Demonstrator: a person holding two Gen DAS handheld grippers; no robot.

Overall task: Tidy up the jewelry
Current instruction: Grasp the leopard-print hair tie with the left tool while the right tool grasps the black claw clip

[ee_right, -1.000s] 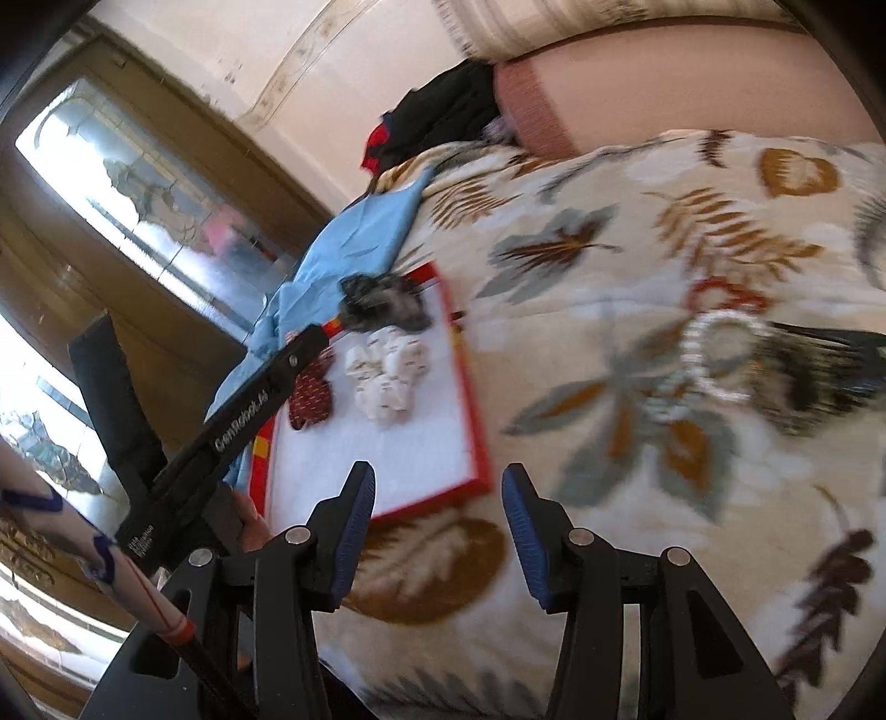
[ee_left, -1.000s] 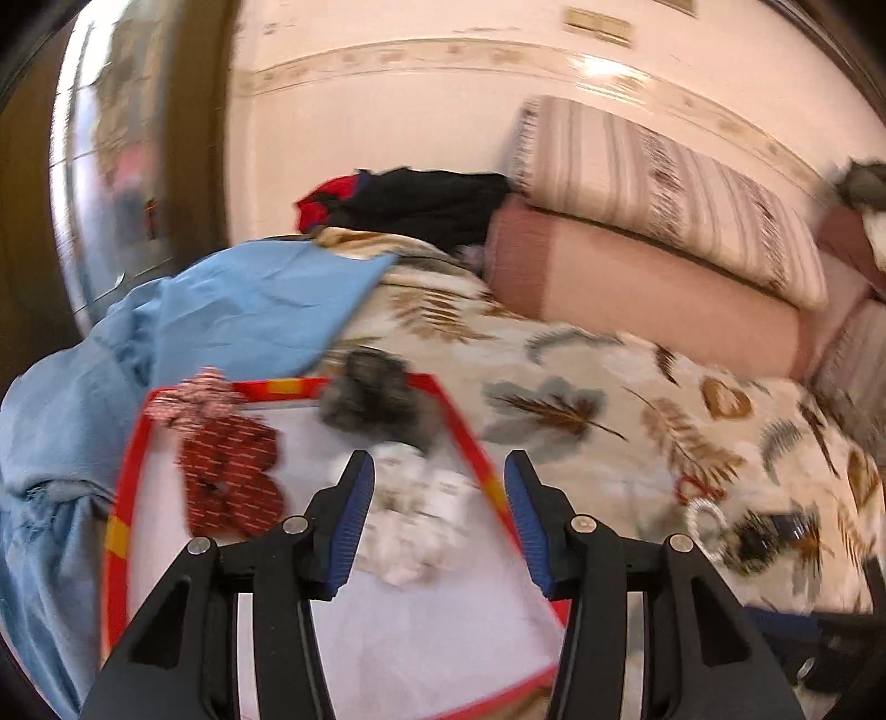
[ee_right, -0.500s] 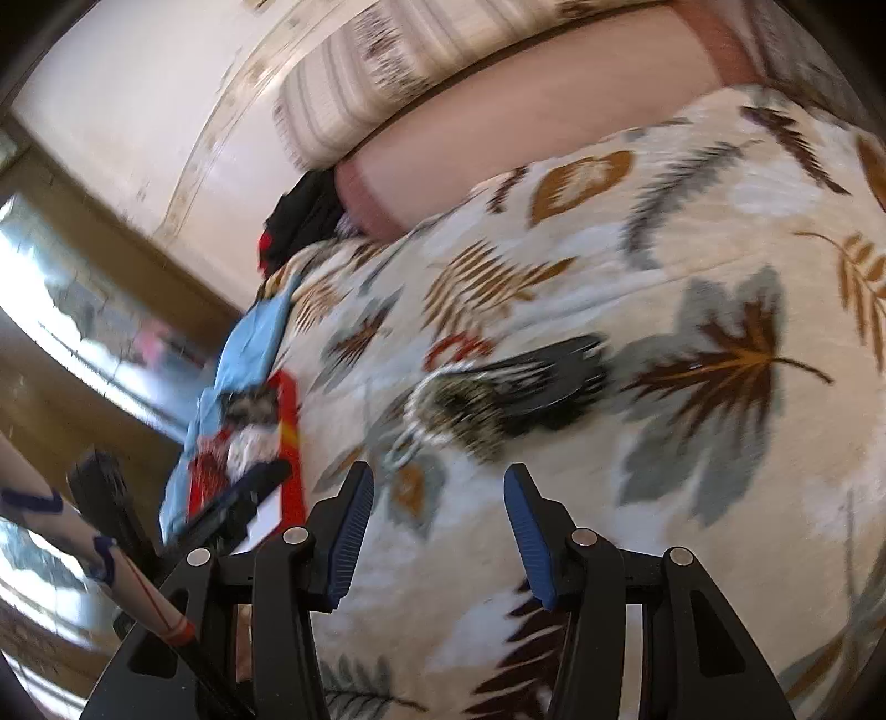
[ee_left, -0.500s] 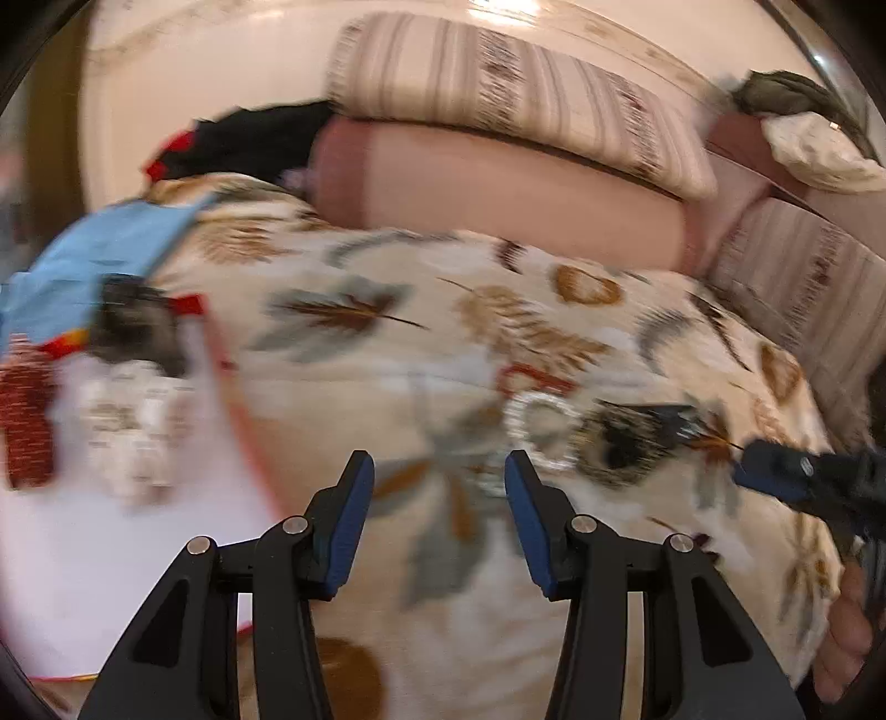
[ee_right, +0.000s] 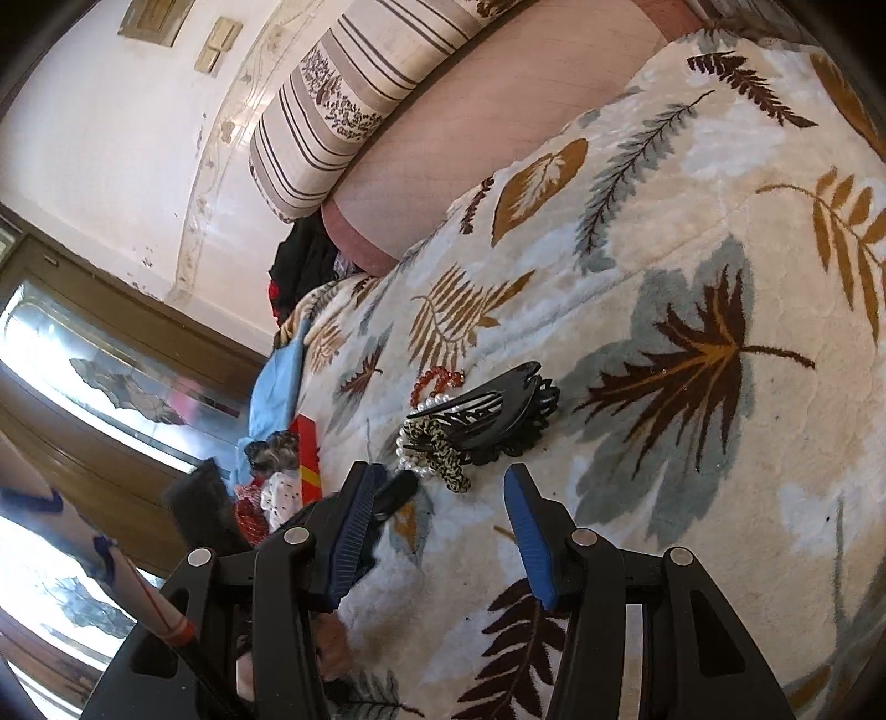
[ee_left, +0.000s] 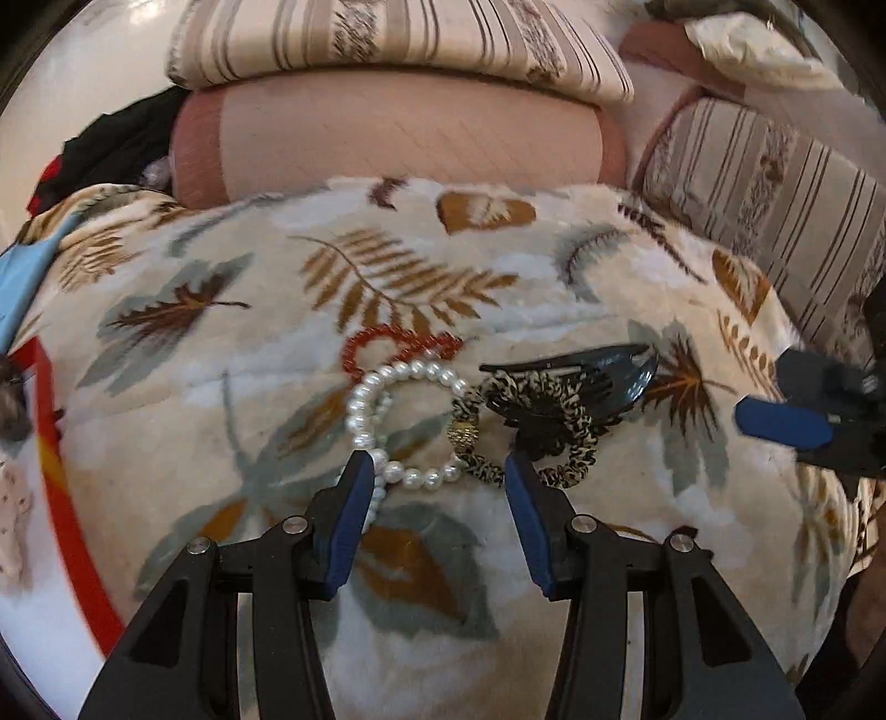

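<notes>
Left wrist view: your left gripper (ee_left: pixel 437 479), fingers half open and empty, sits just short of the pearl bracelet (ee_left: pixel 407 423); your right gripper (ee_left: pixel 783 423) waits farther off, also empty.

The blanket (ee_left: pixel 498 266) is cream plush printed with leaves in ochre, grey-blue and dark brown. On it, the pearl bracelet (ee_left: pixel 410 421) is glossy white, the bead bracelet (ee_left: pixel 398 343) is rust red, and the scrunchie (ee_left: pixel 531 437) is leopard-spotted in tan and black, with a small gold bead. The hair clip (ee_right: pixel 487 415) is black with white zebra striping on its teeth. The tray (ee_left: pixel 55 487) has a red rim with a yellow patch and a white floor. The pillows (ee_left: pixel 398 39) are cream with brown and grey stripes; the bolster (ee_left: pixel 410 144) is dusty pink. Both grippers' pads (ee_left: pixel 351 515) are blue on black frames.
</notes>
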